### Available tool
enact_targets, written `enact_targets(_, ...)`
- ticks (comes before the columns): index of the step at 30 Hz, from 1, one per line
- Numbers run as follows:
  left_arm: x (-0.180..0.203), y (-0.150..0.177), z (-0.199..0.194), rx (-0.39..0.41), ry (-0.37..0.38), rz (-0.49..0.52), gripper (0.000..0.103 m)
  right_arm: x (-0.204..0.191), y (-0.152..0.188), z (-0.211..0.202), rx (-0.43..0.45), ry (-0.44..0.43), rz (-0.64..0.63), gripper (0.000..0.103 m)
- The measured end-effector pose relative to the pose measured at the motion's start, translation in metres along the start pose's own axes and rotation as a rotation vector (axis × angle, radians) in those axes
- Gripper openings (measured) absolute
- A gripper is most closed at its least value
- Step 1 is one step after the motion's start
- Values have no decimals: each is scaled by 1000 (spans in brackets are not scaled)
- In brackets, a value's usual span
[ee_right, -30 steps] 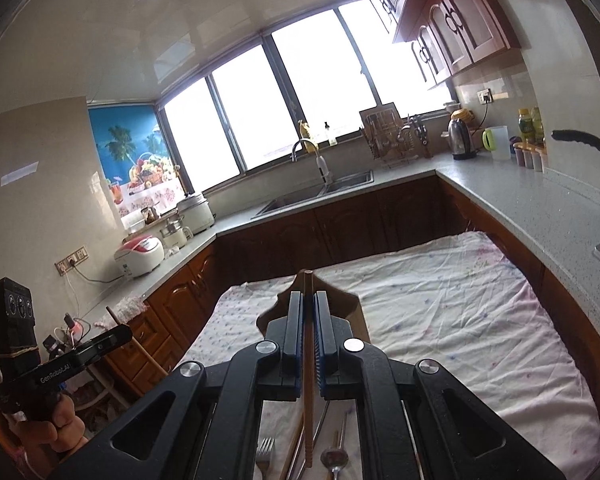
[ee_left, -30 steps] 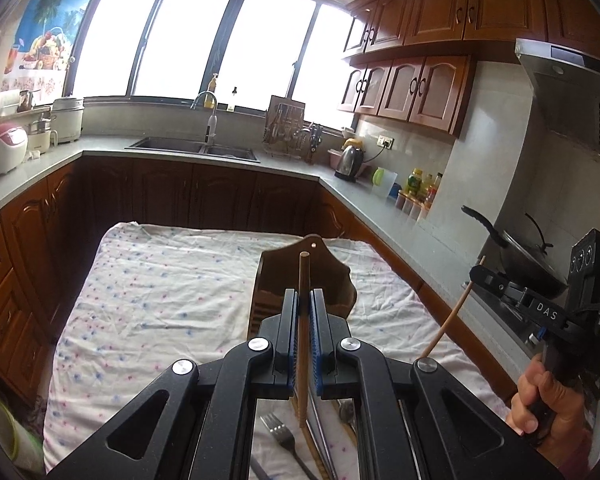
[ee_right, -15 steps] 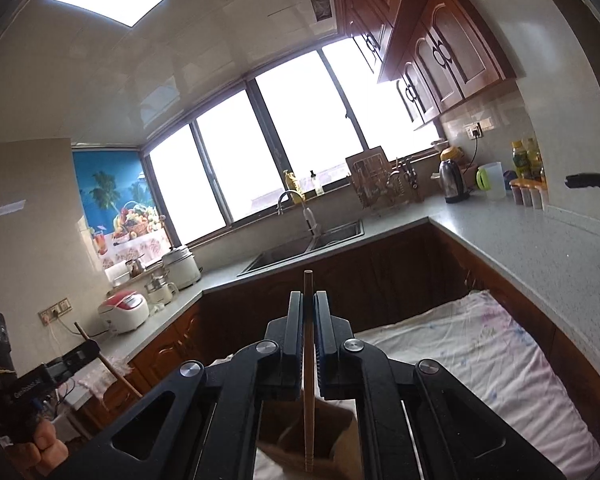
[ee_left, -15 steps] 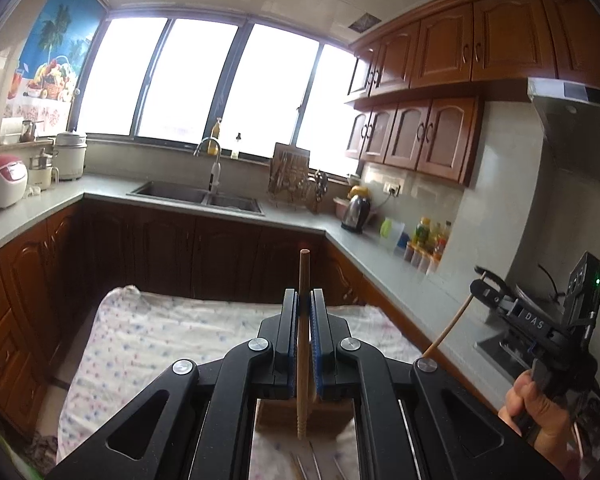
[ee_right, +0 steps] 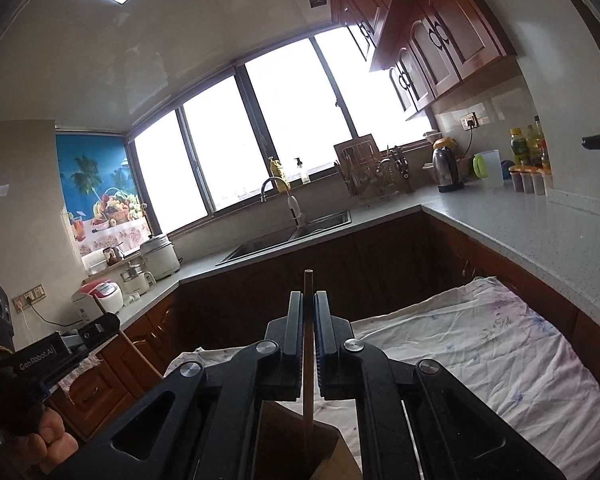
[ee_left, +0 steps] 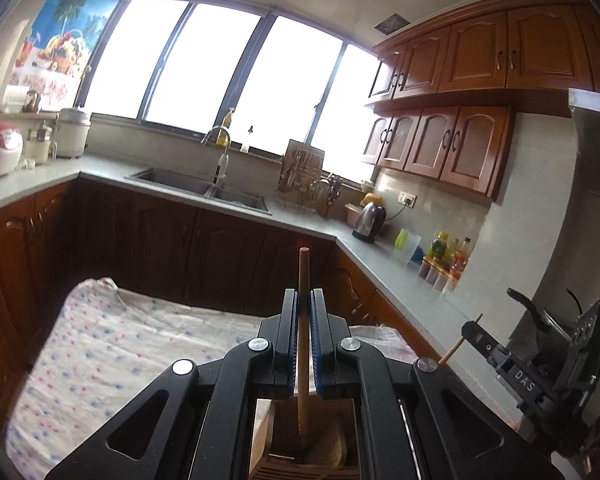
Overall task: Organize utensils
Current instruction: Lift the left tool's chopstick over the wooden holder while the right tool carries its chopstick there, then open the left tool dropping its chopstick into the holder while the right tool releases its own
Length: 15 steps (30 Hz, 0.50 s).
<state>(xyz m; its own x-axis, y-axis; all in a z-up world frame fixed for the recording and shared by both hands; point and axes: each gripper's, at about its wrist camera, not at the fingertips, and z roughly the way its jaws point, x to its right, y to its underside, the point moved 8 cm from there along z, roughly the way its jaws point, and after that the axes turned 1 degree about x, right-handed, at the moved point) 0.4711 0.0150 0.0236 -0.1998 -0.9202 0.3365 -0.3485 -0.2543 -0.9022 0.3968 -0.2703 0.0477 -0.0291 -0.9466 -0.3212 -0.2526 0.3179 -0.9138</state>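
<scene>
The left gripper (ee_left: 303, 344) is clamped tight on a wooden chopstick (ee_left: 302, 320) — the stick stands nearly upright in the narrow slit between the 2 blue-padded fingers (ee_left: 290, 336), its blunt top poking well above the fingertips and its ridged lower end hanging below them. That lower end sits over the open top of a wooden utensil holder (ee_left: 268, 440), which stands on the floral tablecloth (ee_left: 100, 352); whether the tip touches anything inside the holder cannot be told. The right gripper (ee_right: 309, 336) is likewise closed hard on a second chopstick (ee_right: 308, 360), darker in this light, held upright between its fingers (ee_right: 295, 336) with a short length showing above the tips and a longer length running down past them toward the holder's dark wooden wall (ee_right: 276, 432) below. From the left wrist view the right gripper appears at the far right edge, its chopstick slanting out of the jaws — and from the right wrist view the left one shows at the lower left, gripped by a hand (ee_right: 48, 436). Behind both lie the grey countertop (ee_left: 308, 224), the sink (ee_left: 204, 188) and the bright windows (ee_left: 228, 76).
</scene>
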Motion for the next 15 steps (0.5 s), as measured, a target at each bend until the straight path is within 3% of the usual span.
enact_targets(7, -18, 36, 51, -56, -39, -38, 4, 13, 22, 6, -14, 19, 27, 5)
enact_targets(15, -9, 35, 55, -65, -57, -13, 5, 24, 24, 9, -57, 34, 43, 7)
